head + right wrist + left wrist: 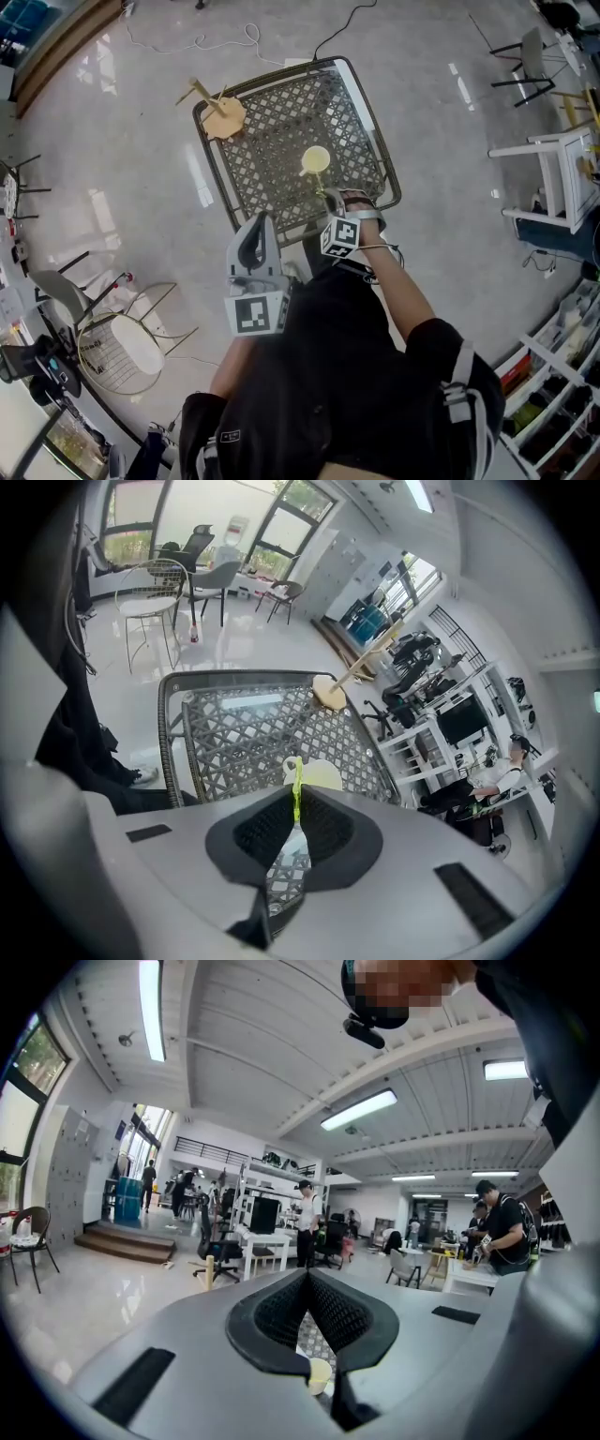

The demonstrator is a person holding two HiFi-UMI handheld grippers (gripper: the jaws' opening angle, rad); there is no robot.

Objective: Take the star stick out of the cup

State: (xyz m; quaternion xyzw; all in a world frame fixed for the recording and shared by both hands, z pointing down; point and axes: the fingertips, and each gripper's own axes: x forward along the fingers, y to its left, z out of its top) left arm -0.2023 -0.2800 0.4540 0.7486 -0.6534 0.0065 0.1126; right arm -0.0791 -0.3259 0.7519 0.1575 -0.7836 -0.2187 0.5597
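Right gripper (297, 795): jaws pressed together on the stick (297, 782), pinching its thin yellow-green shaft between the black pads.
Stick: it runs from the right gripper toward the far side, and its far end overlaps the near left rim of the cup (315, 159). Whether that end sits inside the cup cannot be told.
Cup: pale yellow, upright, on the worktop (272, 122) a little right of its middle, just beyond the right gripper.
Left gripper (307, 1277): jaws pressed together at the tips with nothing between them. It is held near the person's body, off the near left edge of the worktop, and tilted up toward the room.
Worktop: a grey metal lattice with a rounded frame, standing on a glossy pale floor (141, 187).
Wooden stand (223, 114): a round base with a slanting peg, on the far left corner of the worktop, well apart from the cup.
Wire chair (122, 352): on the floor at the near left, away from the worktop.
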